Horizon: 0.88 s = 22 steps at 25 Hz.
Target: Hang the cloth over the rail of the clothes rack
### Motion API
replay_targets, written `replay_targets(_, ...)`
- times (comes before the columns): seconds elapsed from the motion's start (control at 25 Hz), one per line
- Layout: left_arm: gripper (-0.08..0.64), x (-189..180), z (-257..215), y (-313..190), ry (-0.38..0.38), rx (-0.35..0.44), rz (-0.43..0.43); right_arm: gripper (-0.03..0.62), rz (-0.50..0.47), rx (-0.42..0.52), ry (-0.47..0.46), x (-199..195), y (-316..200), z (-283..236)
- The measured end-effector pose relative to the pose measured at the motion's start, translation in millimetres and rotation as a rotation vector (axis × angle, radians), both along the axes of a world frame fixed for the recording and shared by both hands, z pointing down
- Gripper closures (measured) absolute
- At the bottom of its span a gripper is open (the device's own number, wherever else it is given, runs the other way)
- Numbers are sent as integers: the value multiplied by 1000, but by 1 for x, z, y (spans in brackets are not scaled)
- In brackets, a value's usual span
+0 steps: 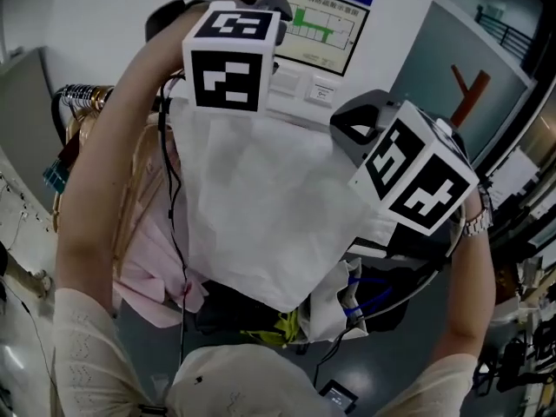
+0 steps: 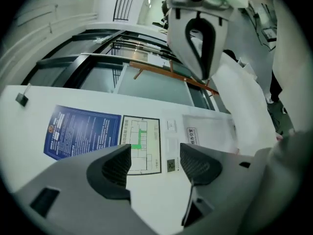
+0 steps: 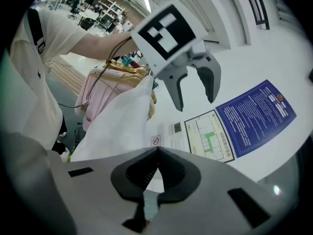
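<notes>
Right gripper view, up close: the right hand-held gripper [image 3: 156,153] has its jaws pressed tight together, and the white cloth [image 1: 261,207] comes out of that pinch and spreads away up and to the left. Over in the left gripper view, the left hand-held gripper [image 2: 155,163] stands wide apart with nothing between the pads, only wall showing through the gap. Both are lifted high. In the head view their marker cubes lead the way, the left one [image 1: 226,55] at the top and the right one [image 1: 417,176] lower and to the side, with the person's bare forearms in pale sleeves below them and a wristwatch [image 1: 476,224] on the right wrist. The cloth hangs in a broad sheet between the two, tapering to a point at the bottom. Its top corner rises to just beside the left gripper's open jaws, though whether it touches them or rests on anything I cannot tell. Just behind and to the left is the clothes rack [image 1: 80,94], with gold hangers [image 3: 124,66] and a pink garment [image 1: 148,263] that the cloth partly covers. Farther back, the white wall carries a blue notice [image 2: 80,131] and a floor plan marked in green [image 2: 141,143] side by side.
</notes>
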State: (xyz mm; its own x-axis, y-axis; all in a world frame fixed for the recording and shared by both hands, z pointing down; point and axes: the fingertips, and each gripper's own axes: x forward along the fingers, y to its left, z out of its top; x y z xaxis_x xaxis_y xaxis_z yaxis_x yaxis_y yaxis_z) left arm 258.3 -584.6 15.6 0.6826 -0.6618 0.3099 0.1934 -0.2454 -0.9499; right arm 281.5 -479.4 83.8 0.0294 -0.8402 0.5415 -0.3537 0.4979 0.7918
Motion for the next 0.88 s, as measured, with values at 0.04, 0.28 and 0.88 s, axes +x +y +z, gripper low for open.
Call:
replay_targets(0.04, 244, -10, 2, 9, -6, 13, 0, 575, 8, 2, 0, 1, 0, 0)
replay_targets(0.28, 300, -76, 37, 39, -127, 94, -64, 575, 101, 54, 54, 14, 1, -6)
replay_targets(0.88, 548, -144, 105, 45, -87, 210, -131, 575, 216, 222, 88, 5, 99, 19)
